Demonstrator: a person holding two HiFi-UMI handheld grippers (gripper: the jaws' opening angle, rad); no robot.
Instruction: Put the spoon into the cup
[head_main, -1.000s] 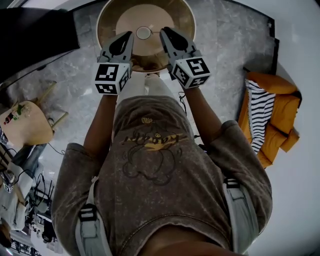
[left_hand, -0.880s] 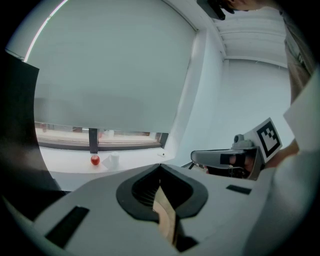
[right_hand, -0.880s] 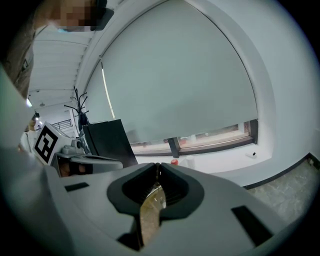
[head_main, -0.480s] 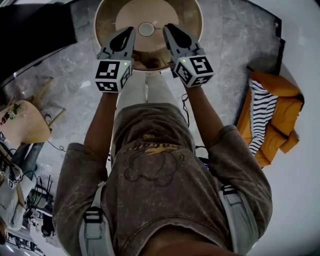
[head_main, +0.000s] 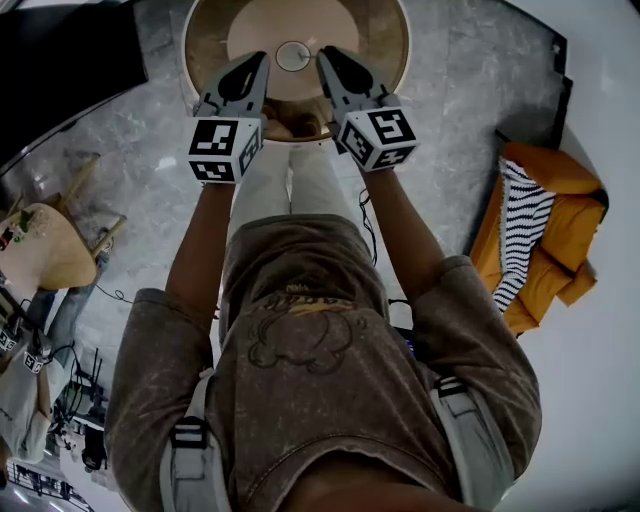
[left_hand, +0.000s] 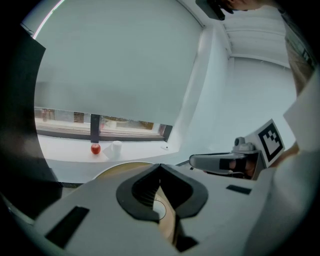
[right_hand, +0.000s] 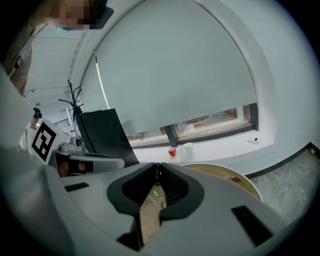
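Both my jaws are pinched together at the tips, nothing between. Cup (head_main: 292, 56) stands on the table (head_main: 388, 45), flanked by left gripper (head_main: 257, 62) and right gripper (head_main: 326, 56), neither clearly nearer. Spoon: I find none in any view.

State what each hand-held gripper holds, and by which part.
Nothing is held: the left hand-held gripper and the right hand-held gripper each have their jaws closed together, empty.
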